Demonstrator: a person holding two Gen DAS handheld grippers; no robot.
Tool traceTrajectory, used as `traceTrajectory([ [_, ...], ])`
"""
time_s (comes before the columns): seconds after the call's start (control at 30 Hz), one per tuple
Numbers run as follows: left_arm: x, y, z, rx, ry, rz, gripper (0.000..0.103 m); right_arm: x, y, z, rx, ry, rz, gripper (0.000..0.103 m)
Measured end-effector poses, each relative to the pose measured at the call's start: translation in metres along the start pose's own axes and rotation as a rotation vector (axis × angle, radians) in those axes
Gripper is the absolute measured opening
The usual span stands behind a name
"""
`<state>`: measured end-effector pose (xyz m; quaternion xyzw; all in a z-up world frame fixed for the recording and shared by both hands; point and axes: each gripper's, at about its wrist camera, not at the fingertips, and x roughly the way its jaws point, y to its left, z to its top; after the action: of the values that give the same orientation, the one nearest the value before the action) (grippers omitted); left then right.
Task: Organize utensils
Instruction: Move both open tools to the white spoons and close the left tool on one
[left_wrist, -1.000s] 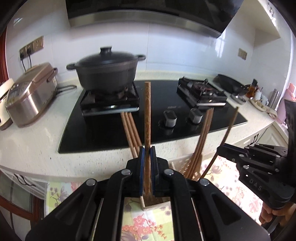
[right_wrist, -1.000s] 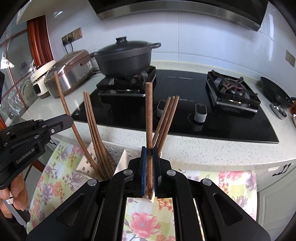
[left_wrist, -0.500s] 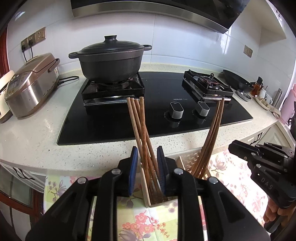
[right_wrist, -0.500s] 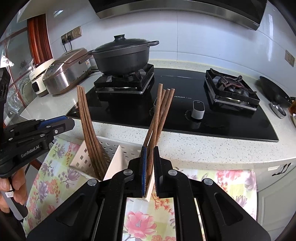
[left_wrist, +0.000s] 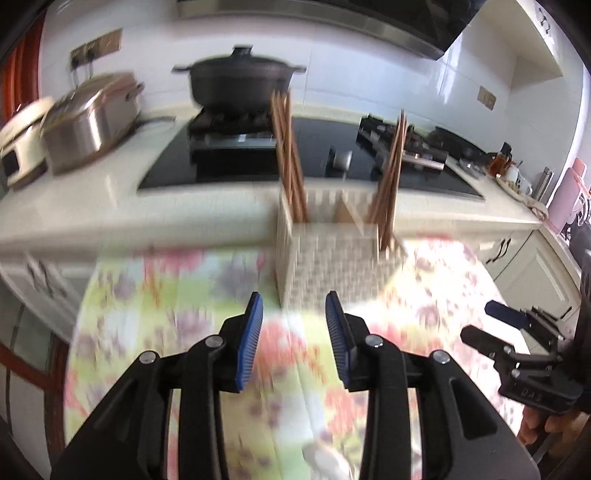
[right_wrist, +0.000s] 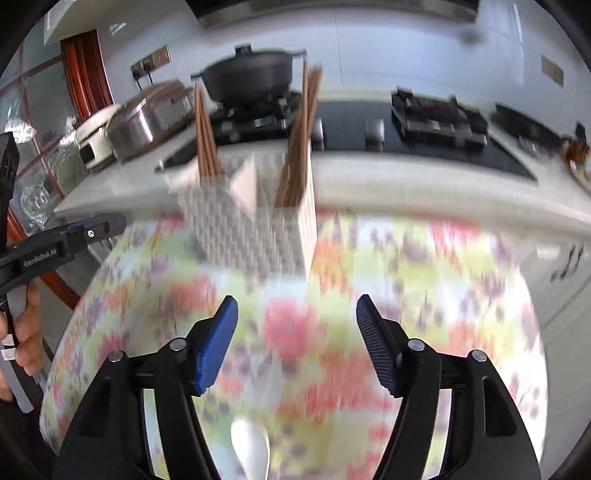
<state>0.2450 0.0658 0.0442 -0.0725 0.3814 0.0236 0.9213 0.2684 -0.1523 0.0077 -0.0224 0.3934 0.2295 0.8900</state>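
Two bundles of wooden chopsticks (left_wrist: 291, 162) stand in the end compartments of a white slatted holder (left_wrist: 332, 258) on a floral-clothed tabletop (right_wrist: 424, 288). The left claw (left_wrist: 293, 339) and right claw (right_wrist: 297, 339), jaws just opened, hang empty nearby, the right wider.

Ahead of the left gripper (left_wrist: 294, 339), whose jaws have just been opening with nothing between them, a stretch of floral tablecloth (left_wrist: 155, 295) lies bare up to the white utensil holder (left_wrist: 332, 258). Two bundles of chopsticks (left_wrist: 290, 155) rise from its outer compartments, blocking passage above it. The right gripper (right_wrist: 297, 341), jaws likewise just opened and empty, has a white spoon (right_wrist: 251, 450) on the cloth beneath it. Behind the holder, the counter edge (right_wrist: 424, 184) closes the way.
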Motion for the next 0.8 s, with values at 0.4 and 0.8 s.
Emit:
traceTrajectory([
  [0.4, 0.008, -0.023, -0.133, -0.040, 0.191, -0.011, 0.037, -0.012, 0.003, -0.104, -0.003, 0.116, 0.028, 0.073],
  [0.8, 0.041, -0.041, -0.145, 0.013, 0.260, 0.042, 0.026, -0.016, -0.009, -0.115, 0.005, 0.124, 0.009, 0.075],
])
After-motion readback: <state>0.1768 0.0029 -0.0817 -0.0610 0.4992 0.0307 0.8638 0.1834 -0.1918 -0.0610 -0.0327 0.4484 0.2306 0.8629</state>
